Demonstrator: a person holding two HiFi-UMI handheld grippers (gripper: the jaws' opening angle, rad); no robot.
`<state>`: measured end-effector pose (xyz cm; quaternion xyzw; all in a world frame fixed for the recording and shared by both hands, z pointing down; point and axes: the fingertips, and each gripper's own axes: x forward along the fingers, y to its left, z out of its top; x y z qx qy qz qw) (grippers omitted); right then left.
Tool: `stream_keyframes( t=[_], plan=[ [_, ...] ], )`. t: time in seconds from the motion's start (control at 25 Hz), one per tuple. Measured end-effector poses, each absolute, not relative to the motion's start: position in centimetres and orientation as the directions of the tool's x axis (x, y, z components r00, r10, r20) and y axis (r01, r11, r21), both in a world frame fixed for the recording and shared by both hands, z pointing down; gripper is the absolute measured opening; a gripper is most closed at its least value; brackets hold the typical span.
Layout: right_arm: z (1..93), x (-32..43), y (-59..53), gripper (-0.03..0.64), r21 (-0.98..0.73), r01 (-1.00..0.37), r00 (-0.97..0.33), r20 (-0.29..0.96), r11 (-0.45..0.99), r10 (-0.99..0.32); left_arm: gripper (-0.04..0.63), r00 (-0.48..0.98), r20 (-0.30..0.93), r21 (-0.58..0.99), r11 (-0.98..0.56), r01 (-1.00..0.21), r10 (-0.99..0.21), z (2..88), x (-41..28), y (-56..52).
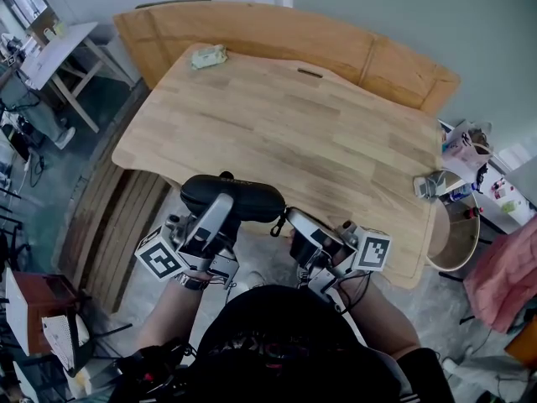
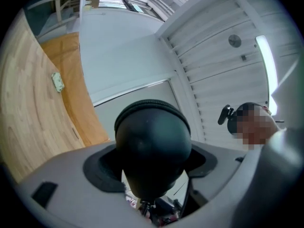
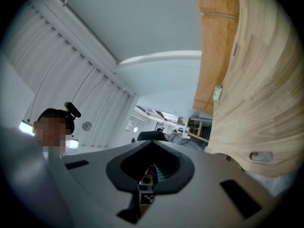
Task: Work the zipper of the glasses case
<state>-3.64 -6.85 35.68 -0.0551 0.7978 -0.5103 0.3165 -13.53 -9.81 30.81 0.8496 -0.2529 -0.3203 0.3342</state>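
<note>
A black oval glasses case (image 1: 235, 196) hangs in the air just off the near edge of the wooden table (image 1: 285, 124). My left gripper (image 1: 220, 206) is shut on it across its width. In the left gripper view the case (image 2: 152, 146) fills the gap between the two grey jaws. The zipper pull (image 1: 274, 227) dangles from the case's right end. My right gripper (image 1: 292, 218) is shut, with its tips right at that end. In the right gripper view the jaws (image 3: 151, 167) meet and the case body is hidden, so I cannot tell if the pull is pinched.
A pale green folded item (image 1: 208, 55) lies at the table's far left edge. A curved wooden board (image 1: 252, 23) stands behind the table. A round stool (image 1: 453, 233) and small clutter (image 1: 428, 185) are at the table's right end. A white desk (image 1: 59, 49) stands far left.
</note>
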Motion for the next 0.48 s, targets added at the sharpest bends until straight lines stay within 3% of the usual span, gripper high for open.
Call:
stream_keyframes(
  t=[0.28,0.48],
  plan=[
    [37.5,-3.5,-6.7,0.015,-0.818,-0.034,-0.859,-0.27,0.574,-0.435,0.354,0.703,-0.295,0.58,-0.706,-0.407,-0.647,30.5,-12.5,-8.9],
    [38.0,-3.9,-6.5,0.015,-0.799,-0.092,-0.876,-0.219,0.594,-0.43,0.354,0.705,-0.203,0.427,-0.71,-0.561,-0.679,30.7,-11.6,-8.8]
  ],
)
